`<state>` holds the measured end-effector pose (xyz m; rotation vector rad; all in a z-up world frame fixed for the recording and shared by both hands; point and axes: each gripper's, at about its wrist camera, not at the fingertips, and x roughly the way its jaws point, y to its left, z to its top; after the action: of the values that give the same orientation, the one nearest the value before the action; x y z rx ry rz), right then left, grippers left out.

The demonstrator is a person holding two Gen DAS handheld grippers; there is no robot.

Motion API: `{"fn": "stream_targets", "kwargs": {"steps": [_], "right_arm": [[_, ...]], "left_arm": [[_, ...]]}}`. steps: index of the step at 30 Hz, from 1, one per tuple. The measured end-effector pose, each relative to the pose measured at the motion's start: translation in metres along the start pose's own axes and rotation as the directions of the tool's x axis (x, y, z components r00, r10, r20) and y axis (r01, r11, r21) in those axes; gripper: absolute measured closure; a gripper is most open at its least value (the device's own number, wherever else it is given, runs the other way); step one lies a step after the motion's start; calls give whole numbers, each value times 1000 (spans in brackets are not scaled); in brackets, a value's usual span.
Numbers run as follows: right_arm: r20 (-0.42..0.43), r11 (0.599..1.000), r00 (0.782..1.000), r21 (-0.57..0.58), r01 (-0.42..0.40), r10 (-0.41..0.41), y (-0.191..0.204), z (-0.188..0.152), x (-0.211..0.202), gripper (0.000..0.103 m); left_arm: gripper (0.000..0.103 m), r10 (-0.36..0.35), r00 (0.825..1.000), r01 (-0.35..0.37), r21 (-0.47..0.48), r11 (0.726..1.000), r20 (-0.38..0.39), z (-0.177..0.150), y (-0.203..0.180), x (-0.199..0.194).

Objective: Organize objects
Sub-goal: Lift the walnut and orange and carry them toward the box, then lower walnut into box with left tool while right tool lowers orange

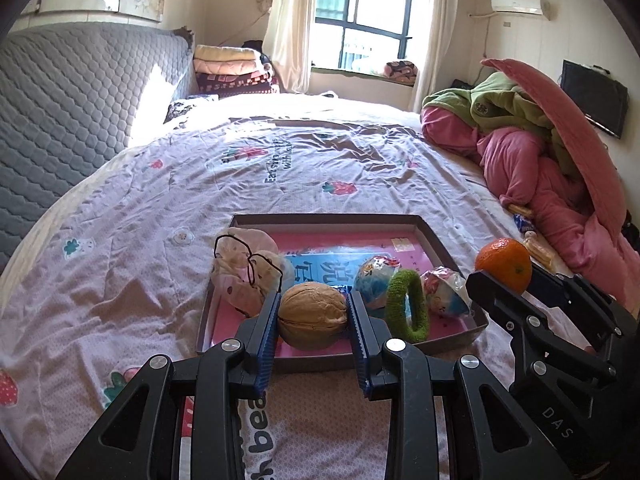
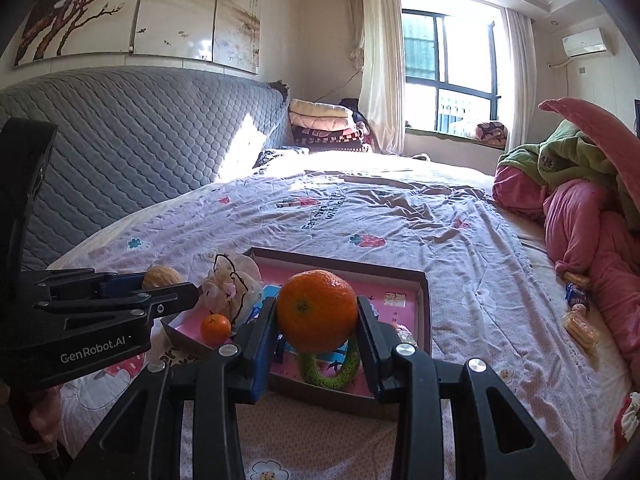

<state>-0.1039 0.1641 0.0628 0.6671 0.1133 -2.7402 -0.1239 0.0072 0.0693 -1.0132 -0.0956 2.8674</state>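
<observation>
**Left wrist and right wrist views: a walnut and an orange held over the tray on the bed**

Left wrist view shows the left tool [image 1: 312, 316] clenched on a walnut [image 1: 312, 316], its blue-padded fingers [image 1: 267, 340] pressing the shell from both sides. The nut hangs above the near edge of a shallow cardboard tray [image 1: 434, 238] with a pink printed lining, which lies on the bed [image 1: 280, 184] near its foot edge. Inside the tray sit a green fuzzy ring [image 1: 410, 304] standing on edge, two small wrapped balls [image 1: 374, 276] beside it, and a pale crumpled bag with a black wire outline [image 1: 244, 268] at the tray's left side.

Right wrist view shows the right tool [image 2: 317, 312] grasping an orange [image 2: 317, 312] between its two pads, also above the near edge of the tray. A smaller orange [image 2: 215, 328] rests in the tray's near left corner, just beside the crumpled bag.

Both tools are side by side, near each other but not touching. At the bed's right edge lies a heap of pink and green bedding [image 1: 532, 152], with a few wrapped snacks [image 2: 580, 322] on the sheet beside it. A grey quilted headboard [image 2: 140, 140] runs along the bed's left edge.
</observation>
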Motion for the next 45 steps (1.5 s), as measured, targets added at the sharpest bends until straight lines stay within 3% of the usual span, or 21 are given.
{"fn": "stream_targets", "kwargs": {"steps": [23, 45], "right_arm": [[-5, 1000, 1000, -5, 13, -13, -6, 11, 27, 65], [-127, 999, 992, 41, 26, -20, -21, -19, 56, 65]], "left_arm": [[70, 37, 999, -37, -12, 999, -21, 5, 22, 38], [70, 52, 994, -56, -40, 998, -93, -19, 53, 81]]}}
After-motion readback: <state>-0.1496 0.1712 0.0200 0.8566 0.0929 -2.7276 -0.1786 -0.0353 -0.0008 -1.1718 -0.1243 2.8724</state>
